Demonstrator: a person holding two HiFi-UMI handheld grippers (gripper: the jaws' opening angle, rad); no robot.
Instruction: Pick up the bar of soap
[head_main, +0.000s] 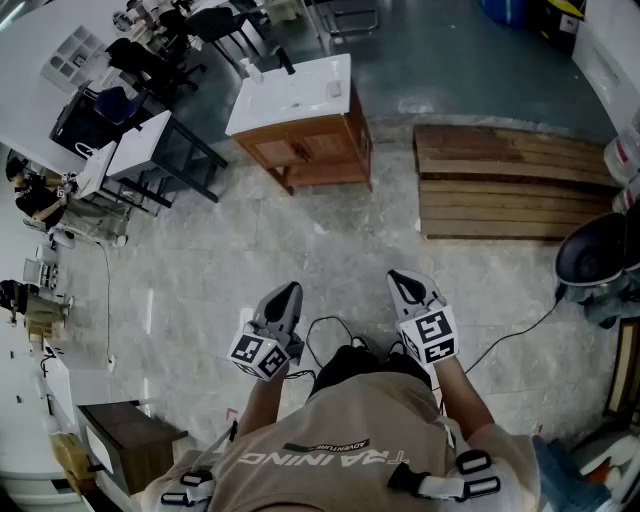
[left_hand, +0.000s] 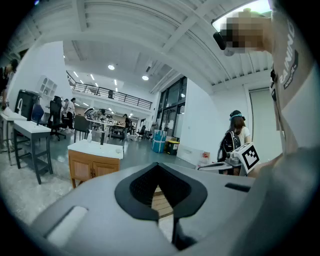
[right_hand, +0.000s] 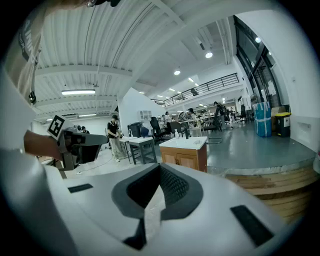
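The person stands on a grey stone floor (head_main: 250, 250) and holds both tools low in front of the body, side by side and apart, pointing forward. The left tool (head_main: 290, 290) has its jaws drawn narrow, the dark pads meeting at the tips with nothing between them; only floor and boards show through the slit behind the tips. The right tool (head_main: 400, 277) is likewise closed and empty. Well ahead of both stands the counter (head_main: 310, 150), a wooden cabinet with a white top. The bar of soap (head_main: 335, 90) shows as a small pale block lying on that white top near its right end, far from either tool and untouched. A pale bottle (head_main: 250, 70) stands at the top's far left corner. To the right of the counter lies a low wooden platform (head_main: 515, 180) of planks. A dark cable (head_main: 335, 330) loops on the floor between the two tools. Desks and office chairs (head_main: 150, 150) fill the area to the left of the counter.
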